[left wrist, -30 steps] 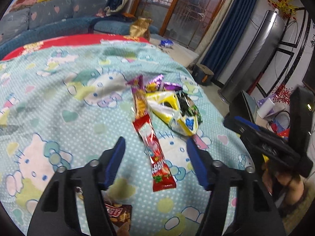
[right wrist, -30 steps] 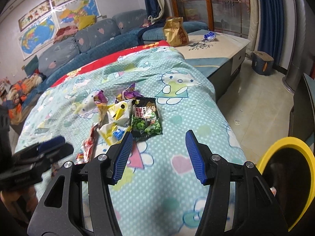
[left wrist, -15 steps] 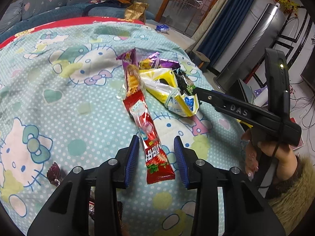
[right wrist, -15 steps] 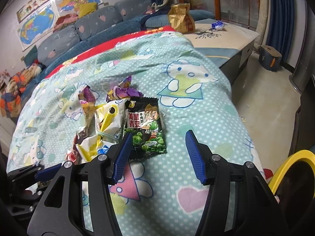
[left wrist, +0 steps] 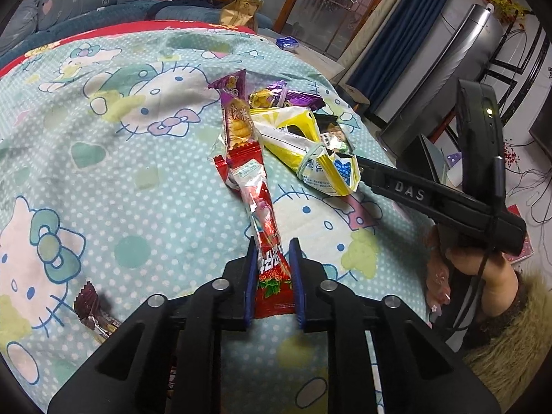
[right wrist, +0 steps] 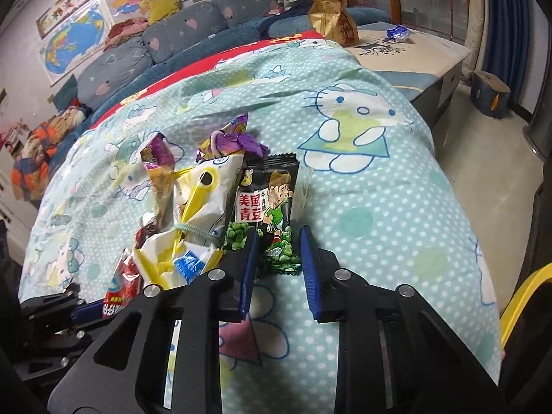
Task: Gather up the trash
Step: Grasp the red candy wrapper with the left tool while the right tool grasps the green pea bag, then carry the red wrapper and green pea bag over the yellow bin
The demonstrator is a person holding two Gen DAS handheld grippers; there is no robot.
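Closing in from the wide gape they showed a second ago, the jaws of the left gripper (left wrist: pixel 272 245) now flank the near end of the long red wrapper (left wrist: pixel 265 227), which sits between the blue pads and looks pinched at its sides, though the jaws are still narrowing. That wrapper lies on the cartoon-cat bedspread (left wrist: pixel 103 179), its far end tucked under the purple snack packet (left wrist: pixel 236 117). Before, the left tool hung higher and farther back, with the red wrapper out ahead of its tips; now the pile fills more of the view. The right gripper (right wrist: pixel 276 238) has likewise dropped towards the heap and its jaws are closing around the lower end of the black green-pea packet (right wrist: pixel 272 207), which earlier lay off to the left of its open fingers; the left pad overlaps the packet's edge while the right pad stands just beside it. The yellow-and-white bag (right wrist: pixel 200 207) rests touching the pea packet's left side. A brown foil wrapper (left wrist: pixel 91 305) lies apart near the left tool
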